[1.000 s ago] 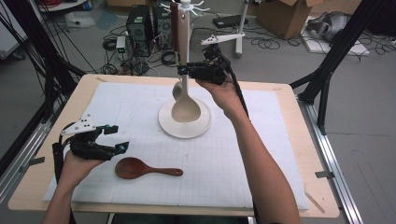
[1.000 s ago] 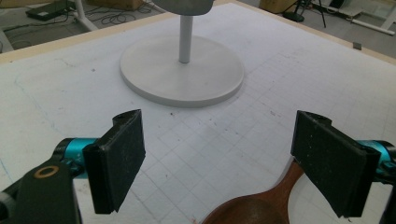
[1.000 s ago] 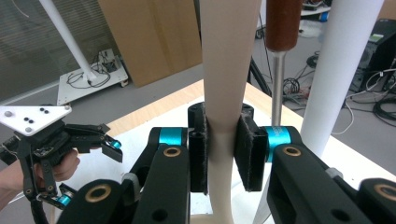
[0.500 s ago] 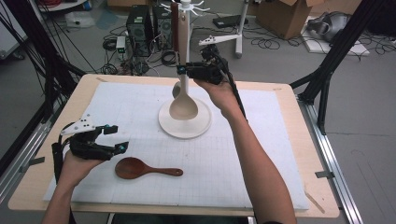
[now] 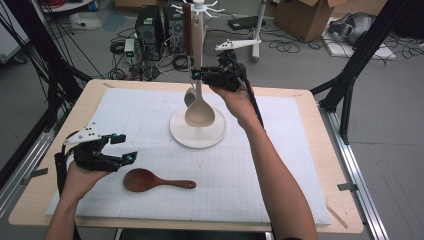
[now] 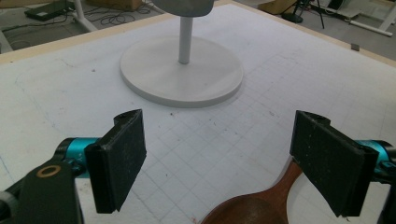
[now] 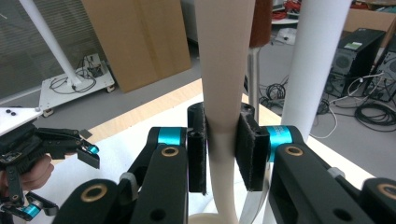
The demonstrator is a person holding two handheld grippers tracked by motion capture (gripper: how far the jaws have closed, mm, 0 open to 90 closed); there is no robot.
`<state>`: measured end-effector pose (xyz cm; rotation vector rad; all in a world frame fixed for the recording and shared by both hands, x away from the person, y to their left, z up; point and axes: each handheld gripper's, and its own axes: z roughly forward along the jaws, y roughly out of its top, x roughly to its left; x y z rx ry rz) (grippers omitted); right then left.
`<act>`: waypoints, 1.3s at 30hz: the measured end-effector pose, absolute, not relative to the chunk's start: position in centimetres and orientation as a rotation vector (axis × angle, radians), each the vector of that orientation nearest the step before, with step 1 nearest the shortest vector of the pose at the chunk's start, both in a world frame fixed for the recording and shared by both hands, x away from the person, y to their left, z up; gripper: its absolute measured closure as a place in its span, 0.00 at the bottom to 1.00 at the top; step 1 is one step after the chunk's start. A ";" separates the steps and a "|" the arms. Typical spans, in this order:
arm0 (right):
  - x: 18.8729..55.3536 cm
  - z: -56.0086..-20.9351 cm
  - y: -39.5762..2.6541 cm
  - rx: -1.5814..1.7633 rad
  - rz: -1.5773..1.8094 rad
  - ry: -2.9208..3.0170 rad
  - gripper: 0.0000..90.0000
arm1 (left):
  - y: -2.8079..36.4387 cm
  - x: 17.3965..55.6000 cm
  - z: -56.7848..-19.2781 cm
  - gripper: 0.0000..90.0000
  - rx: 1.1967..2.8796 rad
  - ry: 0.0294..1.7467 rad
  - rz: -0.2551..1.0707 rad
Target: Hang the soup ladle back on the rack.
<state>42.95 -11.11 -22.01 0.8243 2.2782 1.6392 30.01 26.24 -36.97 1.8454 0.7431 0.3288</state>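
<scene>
— Looking from the high view, what is the right claw (image 5: 200, 76) doing?
— Pinching the pale spoon (image 5: 199, 112) by its handle, upright against the white stand (image 5: 197, 131), probably for hanging.
— Left claw view?
— Left claw (image 6: 219, 158) spread wide over the brown spoon (image 6: 252, 210) lying on the surface (image 6: 56, 98), likely next.
— Right claw view?
— Pads squeeze the handle. No readable writing anywhere.

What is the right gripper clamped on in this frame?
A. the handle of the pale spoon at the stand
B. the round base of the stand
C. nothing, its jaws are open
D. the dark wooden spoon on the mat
A: the right gripper has both pads pressed against the pale spoon handle.
</scene>
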 end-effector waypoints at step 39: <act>41.0 -22.0 -15.3 0.746 1.733 2.272 0.85 | 26.4 30.0 -36.8 0.23 1.841 0.733 0.329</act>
